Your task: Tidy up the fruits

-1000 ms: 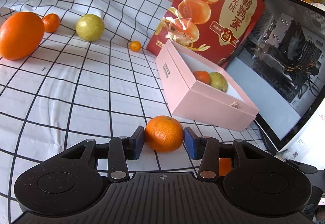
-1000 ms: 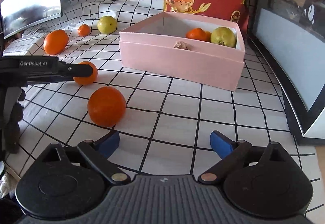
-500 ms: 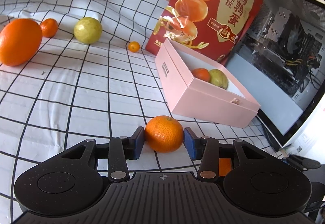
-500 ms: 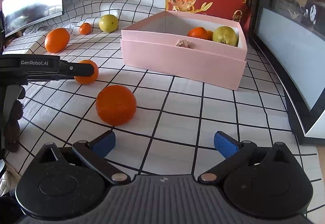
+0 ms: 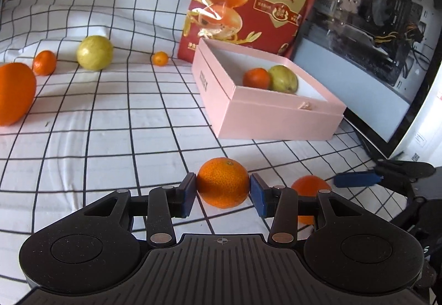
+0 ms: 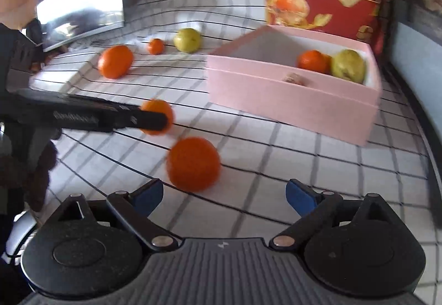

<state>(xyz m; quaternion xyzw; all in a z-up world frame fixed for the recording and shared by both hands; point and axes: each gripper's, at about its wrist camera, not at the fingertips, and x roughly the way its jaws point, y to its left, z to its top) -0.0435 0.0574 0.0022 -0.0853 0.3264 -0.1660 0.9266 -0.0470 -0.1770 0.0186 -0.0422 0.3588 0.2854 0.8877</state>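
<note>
A: Since a second ago the loose orange (image 6: 193,164) sits nearer the right gripper (image 6: 223,196), ahead of its tips.
B: Its jaws?
A: Wide, closing, touching nothing.
B: The left gripper (image 5: 222,194)?
A: Clamped on a mandarin (image 5: 222,182), short of the pink box (image 5: 276,117) holding 2 fruits.

Both low wrist views share the pink box (image 5: 276,117), the right one blurred.

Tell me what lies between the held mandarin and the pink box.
Only bare checked cloth, seen in the left wrist view: the left tongs grip the mandarin, and nothing stands before the pink box.
</note>
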